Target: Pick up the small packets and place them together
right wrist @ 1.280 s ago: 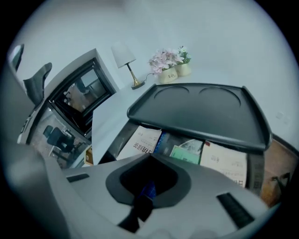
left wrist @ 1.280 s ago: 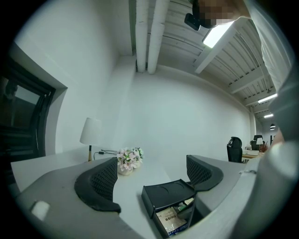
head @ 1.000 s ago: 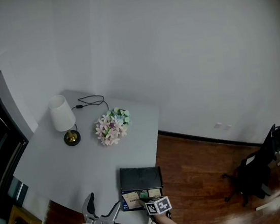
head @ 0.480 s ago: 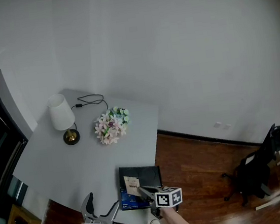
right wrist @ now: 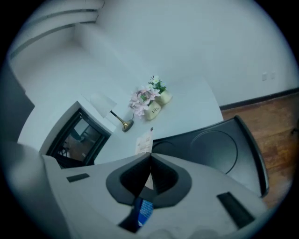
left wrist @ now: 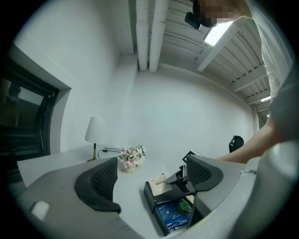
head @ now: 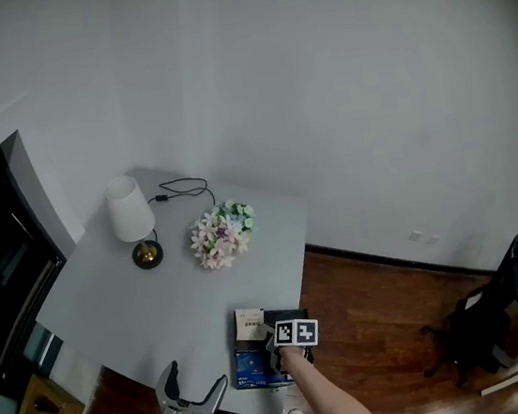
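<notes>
— While the right hand-held gripper (right wrist: 150,162) has its jaws pressed together like that, what is in them?

— A small packet (right wrist: 144,141), pinched by its near edge. It sticks out past the tips, its long axis running away from the person towards the far side of the counter (head: 158,300).

— And where is it over the counter?

— About over the left rim of the open box (head: 261,369), as far as I can tell, with bare counter just beside it to the left.

— The left hand-held gripper (head: 194,387)?

— Jaws wide apart, nothing between the pads, hanging off the counter's near edge, well apart from the packet. The right is plainly nearer, so I'd judge the set-down is its job, leftward and down.
</notes>
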### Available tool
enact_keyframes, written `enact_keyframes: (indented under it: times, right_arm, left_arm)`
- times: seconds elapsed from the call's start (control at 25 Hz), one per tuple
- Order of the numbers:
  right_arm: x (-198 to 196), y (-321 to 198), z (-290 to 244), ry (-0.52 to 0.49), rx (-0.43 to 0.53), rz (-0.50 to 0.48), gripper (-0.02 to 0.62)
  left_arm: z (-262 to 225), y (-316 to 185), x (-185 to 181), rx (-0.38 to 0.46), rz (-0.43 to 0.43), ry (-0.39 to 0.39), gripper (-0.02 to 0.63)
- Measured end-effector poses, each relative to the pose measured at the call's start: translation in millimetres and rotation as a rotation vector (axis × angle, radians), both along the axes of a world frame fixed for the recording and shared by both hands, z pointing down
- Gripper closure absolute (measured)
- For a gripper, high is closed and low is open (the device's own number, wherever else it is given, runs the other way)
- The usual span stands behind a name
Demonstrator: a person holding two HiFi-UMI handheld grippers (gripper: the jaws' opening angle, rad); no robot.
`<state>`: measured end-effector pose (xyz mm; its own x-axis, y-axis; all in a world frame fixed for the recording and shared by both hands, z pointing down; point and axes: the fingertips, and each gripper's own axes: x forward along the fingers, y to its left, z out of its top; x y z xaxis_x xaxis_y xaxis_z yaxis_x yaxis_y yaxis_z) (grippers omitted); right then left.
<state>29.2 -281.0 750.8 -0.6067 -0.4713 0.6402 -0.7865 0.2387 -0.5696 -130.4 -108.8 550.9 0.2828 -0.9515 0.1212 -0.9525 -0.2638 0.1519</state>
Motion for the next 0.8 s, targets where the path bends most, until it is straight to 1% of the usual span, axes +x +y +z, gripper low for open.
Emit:
enact_keyframes:
  times: [0.12, 0.2, 0.28, 0.32, 0.36, 0.4, 0.44, 0.48, 0.56, 0.72, 0.8]
  right_arm:
    - [4, 1, 20, 0.104, -0.052, -0.033, 0.583]
    - [11, 4, 28, 0.204, -0.068, -0.050, 0.564]
    - [21, 6, 29, 0.323, -0.049, -0.062, 0.556]
    - [24, 5, 27, 0.358, -0.021, -0.065, 0.550]
    - [23, 5, 23, 0.370, 0.011, -0.069, 0.549]
    - [21, 4, 19, 0.367, 0.041, -0.078, 0.489]
    - [17, 4, 14, 0.359, 0.069, -0.092, 0.325]
    - [15, 5, 8, 0.350, 0.102, -0.106, 0.268]
    - [12, 5, -15, 0.300, 0.206, -0.112, 0.268]
    - [16, 11, -94, 0.112, 0.515, -0.067, 0.268]
    - [28, 23, -135, 0.090, 0.670, -0.055, 0.268]
  left_arm:
    - [3, 2, -4, -0.008, -0.010, -0.003, 0.153]
    - [3, 3, -4, -0.011, -0.015, -0.004, 0.153]
    - [3, 3, -5, -0.010, -0.020, -0.001, 0.153]
    - [4, 4, -5, -0.010, -0.021, -0.001, 0.153]
    - [4, 4, -5, -0.011, -0.022, -0.001, 0.153]
    - [5, 4, -6, -0.012, -0.021, -0.002, 0.153]
    - [5, 3, -5, -0.014, -0.019, -0.003, 0.153]
    - [5, 3, -5, -0.015, -0.015, -0.004, 0.153]
    - [4, 1, -1, -0.013, -0.002, -0.007, 0.153]
    - [1, -6, 10, -0.004, 0.034, -0.005, 0.153]
    - [-1, -11, 17, 0.003, 0.057, -0.009, 0.153]
